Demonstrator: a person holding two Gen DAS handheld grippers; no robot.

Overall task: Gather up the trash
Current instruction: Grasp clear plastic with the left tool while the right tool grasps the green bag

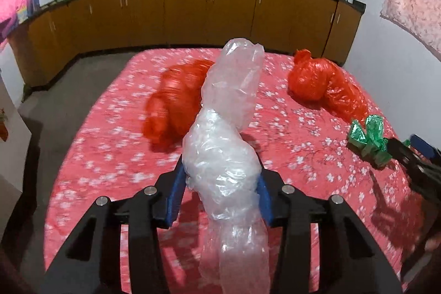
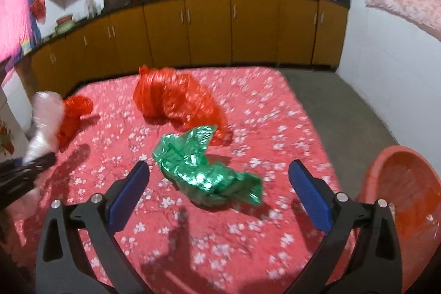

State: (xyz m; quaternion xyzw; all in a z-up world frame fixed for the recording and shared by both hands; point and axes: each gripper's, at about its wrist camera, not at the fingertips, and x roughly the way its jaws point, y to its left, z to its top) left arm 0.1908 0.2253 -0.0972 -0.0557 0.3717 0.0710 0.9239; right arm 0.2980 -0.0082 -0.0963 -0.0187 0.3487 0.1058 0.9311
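The left hand-held gripper (image 1: pixel 220 181) holds a clear plastic bag (image 1: pixel 228 128); the right hand-held gripper (image 2: pixel 220 183) hangs wide over a green wrapper (image 2: pixel 204 172). Two red bags (image 2: pixel 173 98) remain on the bed (image 2: pixel 248 233), and the orange tub (image 2: pixel 408 183) looks empty.

Left wrist cam looks fwd over the bed (image 1: pixel 110 145) from its near-left end, right wrist cam from near-right; both face the cabinets (image 1: pixel 187 10) & share both red bags (image 2: pixel 176 101), green wrapper (image 2: pixel 204 172).
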